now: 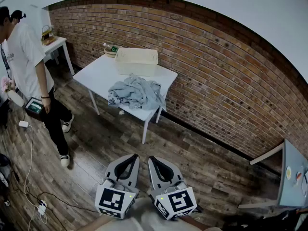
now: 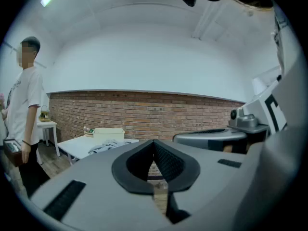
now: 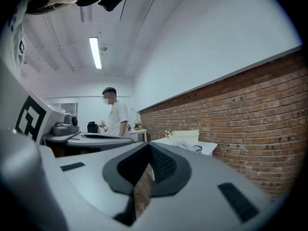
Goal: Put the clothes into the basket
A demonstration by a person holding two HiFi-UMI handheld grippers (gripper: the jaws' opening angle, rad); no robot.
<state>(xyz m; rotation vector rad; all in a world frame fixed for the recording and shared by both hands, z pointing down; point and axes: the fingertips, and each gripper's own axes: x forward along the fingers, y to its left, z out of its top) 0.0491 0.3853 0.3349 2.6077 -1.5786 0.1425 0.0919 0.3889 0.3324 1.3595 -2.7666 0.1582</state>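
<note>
A heap of grey-blue clothes [image 1: 136,93] lies on the near half of a white table [image 1: 98,73] against the brick wall. Behind the clothes stands a cream plastic basket [image 1: 136,61]. Both grippers hover side by side far from the table, at the bottom of the head view. The left gripper [image 1: 133,157] is shut with nothing in it. The right gripper [image 1: 152,159] is shut and holds nothing too. From the left gripper view the clothes [image 2: 107,145] and basket [image 2: 109,133] show small at left. The right gripper view shows the basket [image 3: 184,135] and clothes [image 3: 191,147] at centre right.
A person in a white T-shirt [image 1: 30,64] stands left of the table, holding a small device. A second small white table [image 1: 57,44] with a wicker basket stands at the far left corner. Cables [image 1: 30,177] trail over the wood floor at left. A grey table edge [image 1: 293,177] sits at right.
</note>
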